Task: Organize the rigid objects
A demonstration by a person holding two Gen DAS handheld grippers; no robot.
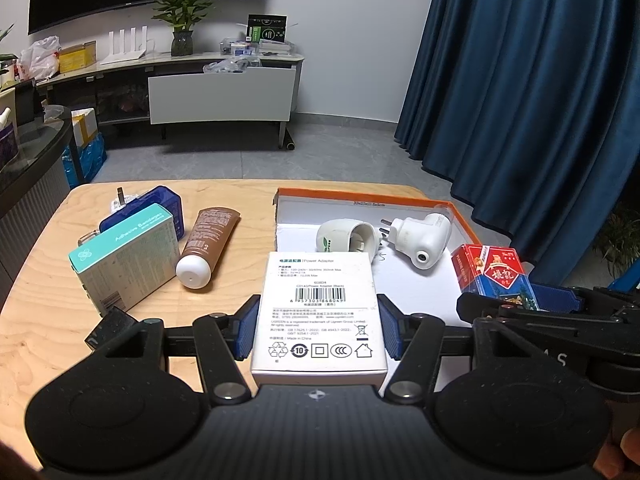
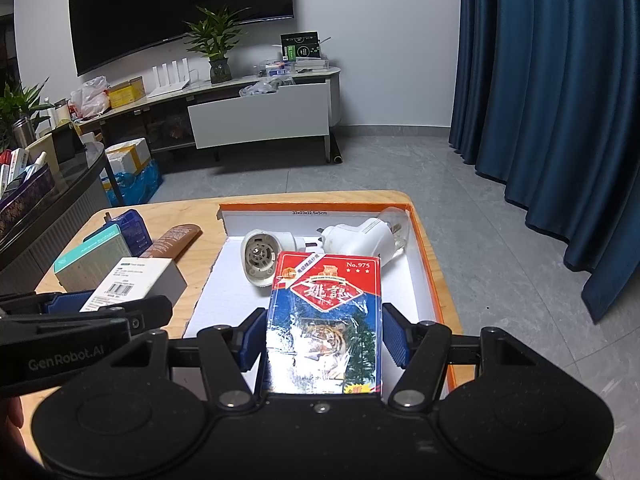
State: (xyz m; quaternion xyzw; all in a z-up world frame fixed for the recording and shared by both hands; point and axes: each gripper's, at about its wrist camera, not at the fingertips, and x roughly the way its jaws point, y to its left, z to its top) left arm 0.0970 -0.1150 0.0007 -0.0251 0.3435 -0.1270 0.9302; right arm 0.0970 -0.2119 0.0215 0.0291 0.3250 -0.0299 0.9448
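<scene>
My left gripper [image 1: 319, 322] is shut on a white power adapter box [image 1: 320, 292], its blue pads pressed on both long sides. It holds the box over the wooden table [image 1: 224, 200], at the left edge of the orange-rimmed carton [image 1: 400, 197]. My right gripper [image 2: 324, 338] is shut on a red and blue playing-card pack [image 2: 326, 312] above the carton's white floor [image 2: 412, 280]. Two white plug-in devices [image 2: 260, 256] [image 2: 360, 236] and a clear bulb [image 2: 396, 220] lie at the carton's far end.
On the table's left lie a teal adhesive-bandage box [image 1: 124, 264], a brown tube with a white cap [image 1: 204, 248], a dark blue box [image 1: 156, 208] and a small white plug [image 1: 119, 200]. A blue curtain [image 1: 540, 100] hangs on the right, past the grey floor.
</scene>
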